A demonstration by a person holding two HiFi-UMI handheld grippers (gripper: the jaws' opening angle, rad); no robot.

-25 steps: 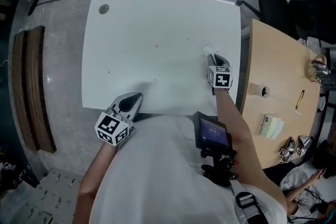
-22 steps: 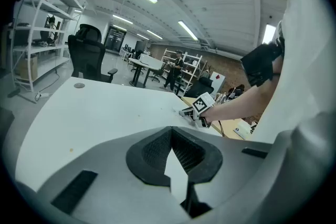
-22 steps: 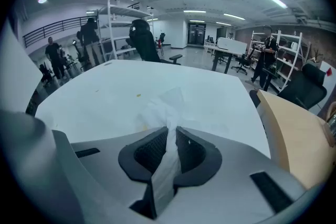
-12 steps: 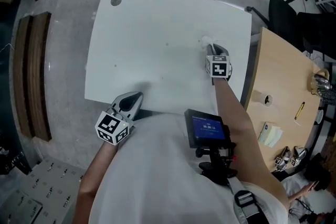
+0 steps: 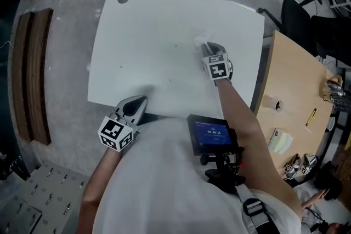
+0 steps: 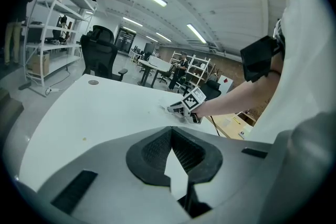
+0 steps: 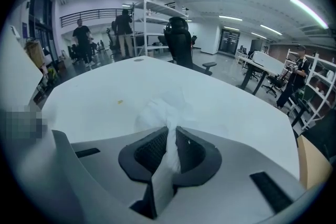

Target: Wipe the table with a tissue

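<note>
Now | right gripper [image 7: 172,136] clenched on tissue [image 7: 157,113] against white table [image 5: 148,35] | left gripper [image 6: 171,136] closed, empty, at table's near edge

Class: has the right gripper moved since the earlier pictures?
Yes. The right gripper, holding the tissue, slid left, away from the table's right edge.

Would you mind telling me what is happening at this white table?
A person is wiping the table with a tissue pinched in the jaws of the right gripper, toward the table's right side. The left gripper sits by the near edge, jaws together and empty.
</note>
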